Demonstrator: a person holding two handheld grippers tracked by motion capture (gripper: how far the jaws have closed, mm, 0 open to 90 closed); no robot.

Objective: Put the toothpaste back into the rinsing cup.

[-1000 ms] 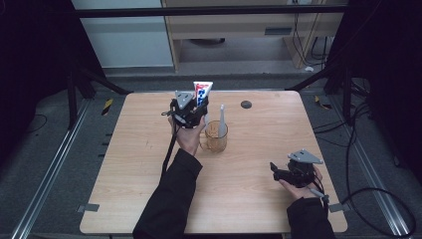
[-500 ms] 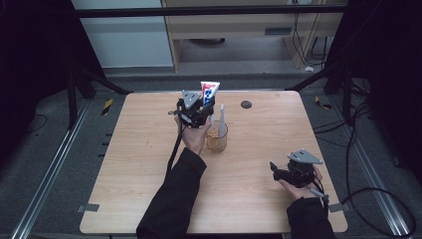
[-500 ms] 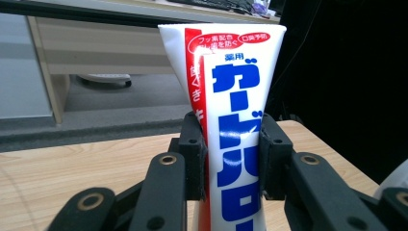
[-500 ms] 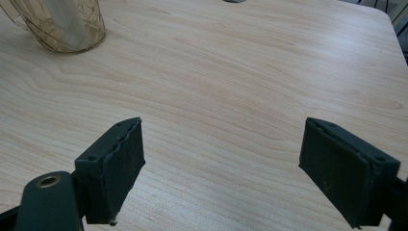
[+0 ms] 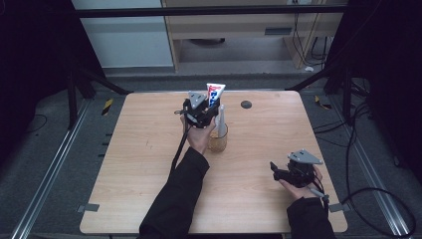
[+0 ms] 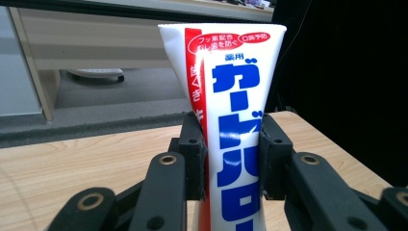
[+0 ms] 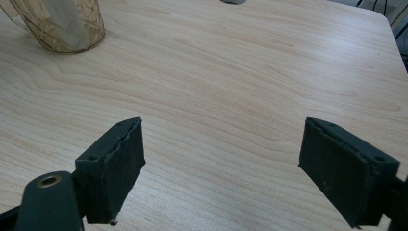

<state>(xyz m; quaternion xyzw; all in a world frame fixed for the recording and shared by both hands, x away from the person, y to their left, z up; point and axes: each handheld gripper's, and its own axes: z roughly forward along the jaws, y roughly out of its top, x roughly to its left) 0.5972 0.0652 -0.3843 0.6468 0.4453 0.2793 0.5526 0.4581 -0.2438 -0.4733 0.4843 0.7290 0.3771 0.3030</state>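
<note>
My left gripper (image 5: 208, 112) is shut on a white toothpaste tube (image 5: 214, 94) with red and blue print, held upright with its flat crimped end on top, just above and left of an amber glass cup (image 5: 218, 140). In the left gripper view the tube (image 6: 226, 120) stands pinched between both black pads (image 6: 193, 159). A pale slim object (image 5: 221, 118) stands in the cup. My right gripper (image 5: 274, 169) rests low at the table's front right, open, with bare wood between its pads (image 7: 118, 163). The cup (image 7: 62, 24) appears far off at the top left of the right gripper view.
A small dark round disc (image 5: 246, 104) lies on the wooden table (image 5: 139, 149) near the far edge. Cables trail off the table's right side. A shelf unit (image 5: 239, 35) stands on the floor beyond the table.
My left gripper has carried the toothpaste tube to the right, nearer above the cup. The right gripper has stayed in place.
</note>
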